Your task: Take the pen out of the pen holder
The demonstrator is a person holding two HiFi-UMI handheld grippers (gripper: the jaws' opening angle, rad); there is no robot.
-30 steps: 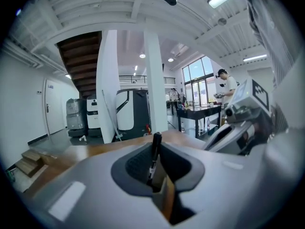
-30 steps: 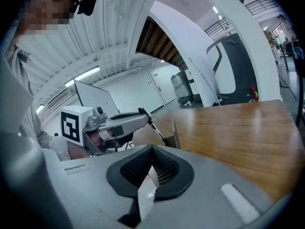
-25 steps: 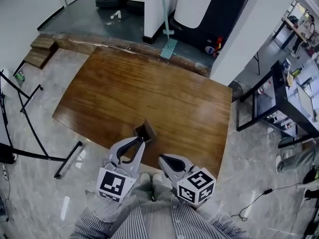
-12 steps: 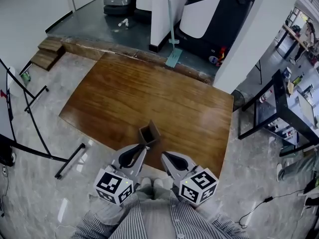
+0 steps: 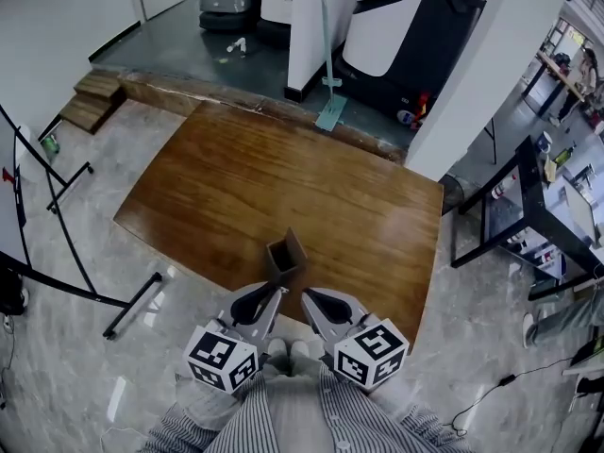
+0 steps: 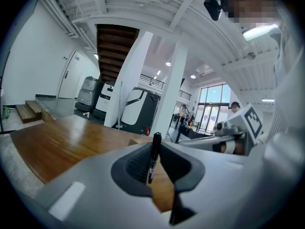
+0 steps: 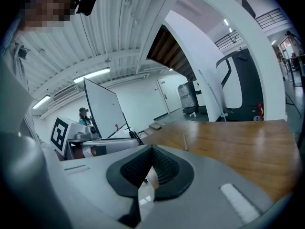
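The brown open-topped pen holder (image 5: 283,253) stands near the front edge of the wooden table (image 5: 283,168). My left gripper (image 5: 276,294) is just in front of it, a little apart, and is shut on a black pen (image 6: 153,157). The pen stands upright between the pads in the left gripper view. My right gripper (image 5: 308,298) is beside the left one, to its right, shut with nothing in it (image 7: 151,148). In the head view I cannot make out the pen.
A mop (image 5: 330,111) leans at the table's far edge by a white pillar (image 5: 472,74). Black stand legs (image 5: 57,206) cross the floor on the left. A black shelf cart (image 5: 528,206) stands to the right. The person's shoes (image 5: 288,350) are below the grippers.
My left gripper has drawn back from the pen holder toward the person and rolled, its marker cube turning. The right gripper has hardly shifted.
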